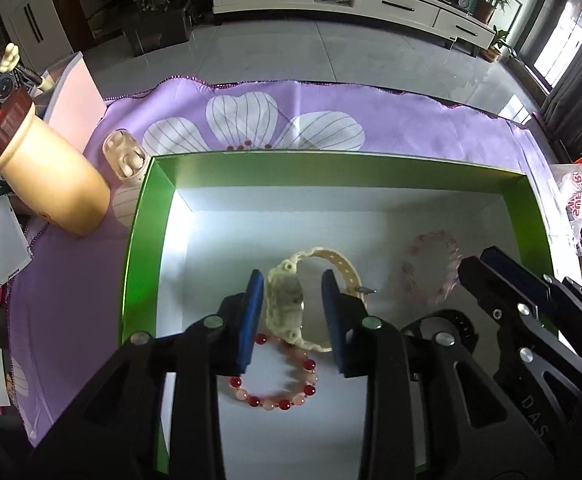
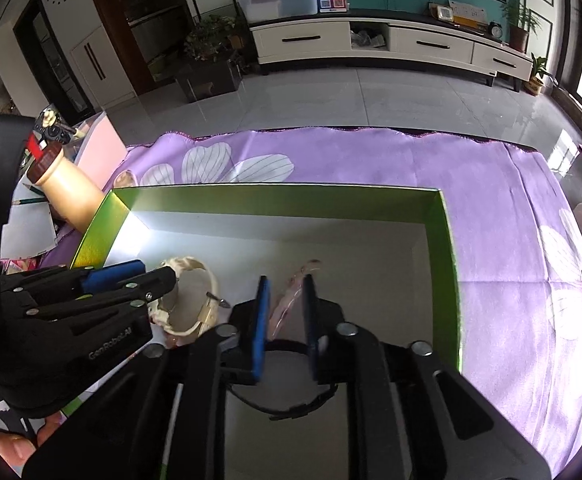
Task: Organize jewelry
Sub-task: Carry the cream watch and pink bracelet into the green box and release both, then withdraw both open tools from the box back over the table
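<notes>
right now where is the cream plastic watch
In the left wrist view the cream plastic watch lies inside the green-walled box, between the left gripper's open blue pads, just beyond the red and pink bead bracelet.

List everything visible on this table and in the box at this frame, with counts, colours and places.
box: 1, green walls, white floor, on the cloth
cloth: 1, purple with white flowers, covering the table
watch: 1, cream, on the box floor, between the left pads
bead bracelet: 1, red and pink, box floor, nearest the camera
pale bracelet: 1, light pink, box floor, right part
black band: 1, box floor, below right gripper
bottle: 1, tan with brown cap, left of box
earbud case: 1, beige, open, beside bottle
left gripper: open
right gripper: open, pale bracelet between pads
</notes>
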The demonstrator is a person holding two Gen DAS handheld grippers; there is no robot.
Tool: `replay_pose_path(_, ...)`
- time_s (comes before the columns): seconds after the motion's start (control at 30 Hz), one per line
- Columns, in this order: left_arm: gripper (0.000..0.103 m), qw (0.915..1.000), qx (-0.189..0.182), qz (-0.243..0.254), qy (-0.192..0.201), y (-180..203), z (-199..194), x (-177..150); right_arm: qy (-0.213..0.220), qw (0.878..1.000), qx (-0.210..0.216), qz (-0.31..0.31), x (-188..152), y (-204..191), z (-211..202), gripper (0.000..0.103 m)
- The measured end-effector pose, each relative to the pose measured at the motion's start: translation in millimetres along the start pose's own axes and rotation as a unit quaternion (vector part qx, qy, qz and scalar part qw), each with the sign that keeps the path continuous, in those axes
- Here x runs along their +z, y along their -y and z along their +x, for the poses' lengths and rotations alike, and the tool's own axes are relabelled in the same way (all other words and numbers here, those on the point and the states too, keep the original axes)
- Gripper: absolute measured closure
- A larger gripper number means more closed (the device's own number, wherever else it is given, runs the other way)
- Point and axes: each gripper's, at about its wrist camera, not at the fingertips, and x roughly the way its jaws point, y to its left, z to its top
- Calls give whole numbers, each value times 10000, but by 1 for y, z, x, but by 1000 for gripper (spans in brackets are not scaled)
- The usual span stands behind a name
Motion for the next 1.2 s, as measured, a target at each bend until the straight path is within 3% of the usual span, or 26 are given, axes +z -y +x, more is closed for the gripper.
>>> replay_pose_path(0.37,58,9988,-264,81,393,-5,-45,-26,281,9991,273,-163,-25,1,-47,78)
replay_pose_path(0.67,50,9956,-389,338,780,-18,-114,-95,373,9954,727,-508,-92,-19,-103,78)
replay_pose_path(0.87,46,9964,-404,329,671,-38,-135,-158,292,9944,605,-818,-142,-27,-129,78)
replay_pose_path(1.2,46,9987,-440,-94,219,-60,-117,-238,-221,9947,501,-866,-219,-19,-135,78)
